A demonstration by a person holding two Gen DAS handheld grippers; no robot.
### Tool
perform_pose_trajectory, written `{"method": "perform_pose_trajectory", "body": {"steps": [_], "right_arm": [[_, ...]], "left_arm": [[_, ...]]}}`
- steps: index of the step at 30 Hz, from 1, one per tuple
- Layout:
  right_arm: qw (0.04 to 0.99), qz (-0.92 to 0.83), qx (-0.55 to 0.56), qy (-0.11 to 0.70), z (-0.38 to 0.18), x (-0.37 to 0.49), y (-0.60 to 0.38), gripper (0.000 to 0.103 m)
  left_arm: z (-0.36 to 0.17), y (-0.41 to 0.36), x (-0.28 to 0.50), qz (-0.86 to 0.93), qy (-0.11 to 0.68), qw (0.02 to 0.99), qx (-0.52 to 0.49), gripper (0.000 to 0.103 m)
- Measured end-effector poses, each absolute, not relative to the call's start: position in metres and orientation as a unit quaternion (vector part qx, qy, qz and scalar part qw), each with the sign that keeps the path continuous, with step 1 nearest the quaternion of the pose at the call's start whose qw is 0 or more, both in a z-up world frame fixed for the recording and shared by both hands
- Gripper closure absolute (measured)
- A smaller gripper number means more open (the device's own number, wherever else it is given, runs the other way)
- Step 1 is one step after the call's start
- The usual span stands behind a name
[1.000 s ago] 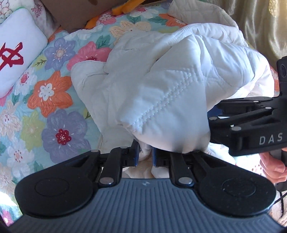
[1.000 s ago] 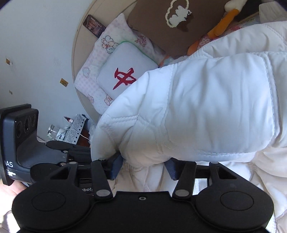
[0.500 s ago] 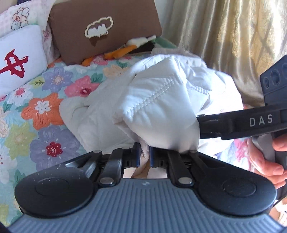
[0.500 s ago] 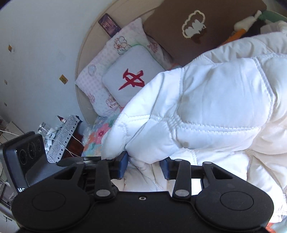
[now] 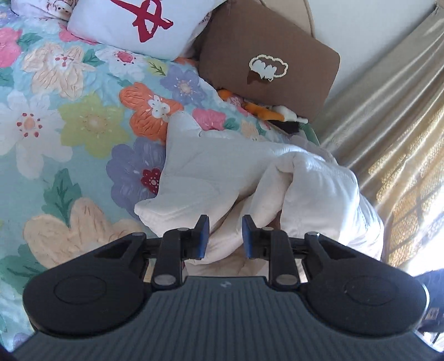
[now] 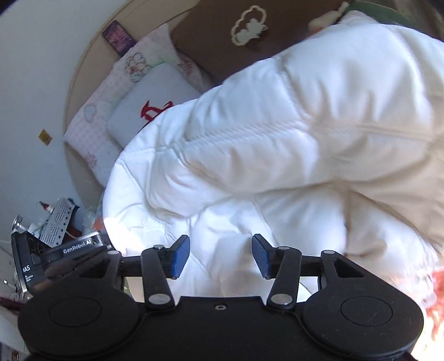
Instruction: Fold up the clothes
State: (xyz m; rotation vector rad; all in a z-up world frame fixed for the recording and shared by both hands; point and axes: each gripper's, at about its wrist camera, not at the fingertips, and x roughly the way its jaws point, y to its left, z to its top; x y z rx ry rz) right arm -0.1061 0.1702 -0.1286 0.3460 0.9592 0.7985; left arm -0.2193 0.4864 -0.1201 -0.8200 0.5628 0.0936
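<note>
A white quilted jacket [image 5: 249, 177] lies bunched on the floral bedspread [image 5: 69, 125], one flat flap reaching toward the purple flower. My left gripper [image 5: 225, 234] hovers at its near edge. Its jaws are opening, and a fold of jacket sits loosely in the gap without the blue pads [image 5: 204, 236] pressing on it. In the right wrist view the jacket [image 6: 277, 138] fills most of the picture. My right gripper [image 6: 220, 254] is just over it, its jaws opening wide with only fabric behind them. The left gripper's body [image 6: 55, 258] shows at the left edge there.
A white pillow with a red mark [image 5: 133, 25] and a brown cushion [image 5: 266, 61] lean at the head of the bed. An orange plush toy [image 5: 263, 111] lies below the cushion. Gold curtains [image 5: 388, 138] hang to the right. Bedside clutter [image 6: 55, 219] sits by the wall.
Both grippers were shut on raised jacket folds; now both have let go and the jacket has settled on the bed. The left gripper swung aside and rolled; the right one no longer shows in its view.
</note>
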Motion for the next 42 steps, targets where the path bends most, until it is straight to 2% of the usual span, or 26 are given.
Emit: {"method": "perform_pose_trajectory", "body": {"steps": [1, 2, 3, 6, 8, 18, 25, 27, 30, 33, 34, 35, 36, 37, 38, 39, 42], "right_arm": [[0.806, 0.356, 0.168, 0.443, -0.126, -0.11, 0.155, 0.035], [0.814, 0.343, 0.167, 0.438, -0.122, -0.112, 0.141, 0.031], [0.822, 0.331, 0.156, 0.436, -0.119, -0.114, 0.13, 0.03], [0.847, 0.298, 0.121, 0.423, -0.109, -0.114, 0.107, 0.029], [0.864, 0.275, 0.105, 0.408, -0.101, -0.113, 0.095, 0.024], [0.881, 0.256, 0.119, 0.38, -0.075, -0.107, 0.091, 0.024], [0.89, 0.326, -0.009, 0.318, -0.036, -0.135, 0.167, 0.022], [0.895, 0.331, -0.033, 0.298, -0.03, -0.137, 0.18, 0.016], [0.894, 0.342, -0.063, 0.282, -0.03, -0.132, 0.195, 0.015], [0.888, 0.338, -0.082, 0.299, -0.044, -0.113, 0.201, 0.015], [0.885, 0.338, -0.079, 0.31, -0.05, -0.105, 0.2, 0.016], [0.881, 0.339, -0.079, 0.322, -0.057, -0.098, 0.199, 0.024], [0.875, 0.34, -0.085, 0.334, -0.062, -0.093, 0.199, 0.038], [0.871, 0.339, -0.096, 0.343, -0.068, -0.091, 0.198, 0.049], [0.868, 0.334, -0.111, 0.349, -0.075, -0.09, 0.197, 0.065], [0.867, 0.33, -0.126, 0.351, -0.08, -0.091, 0.196, 0.077], [0.868, 0.306, -0.14, 0.366, -0.097, -0.091, 0.179, 0.089]], "left_arm": [[-0.117, 0.486, -0.219, 0.033, 0.264, 0.881, -0.391, 0.072], [-0.115, 0.485, -0.219, 0.021, 0.257, 0.885, -0.389, 0.058], [-0.112, 0.482, -0.218, 0.016, 0.251, 0.887, -0.387, 0.054], [-0.111, 0.47, -0.218, 0.014, 0.259, 0.89, -0.375, 0.05], [-0.115, 0.465, -0.217, 0.01, 0.269, 0.885, -0.379, 0.046], [-0.118, 0.452, -0.204, -0.039, 0.271, 0.878, -0.393, 0.046], [-0.138, 0.433, -0.186, -0.143, 0.256, 0.844, -0.449, 0.055], [-0.141, 0.42, -0.183, -0.164, 0.26, 0.841, -0.444, 0.055], [-0.147, 0.404, -0.176, -0.182, 0.279, 0.832, -0.443, 0.055], [-0.148, 0.394, -0.171, -0.183, 0.298, 0.834, -0.427, 0.055], [-0.145, 0.391, -0.171, -0.176, 0.313, 0.838, -0.411, 0.055], [-0.143, 0.389, -0.171, -0.169, 0.327, 0.841, -0.396, 0.055], [-0.14, 0.389, -0.173, -0.161, 0.34, 0.845, -0.379, 0.055], [-0.134, 0.393, -0.179, -0.151, 0.343, 0.855, -0.359, 0.055], [-0.125, 0.397, -0.189, -0.146, 0.33, 0.869, -0.337, 0.053], [-0.116, 0.403, -0.2, -0.14, 0.311, 0.884, -0.319, 0.051], [-0.1, 0.428, -0.224, -0.097, 0.258, 0.908, -0.316, 0.041]]}}
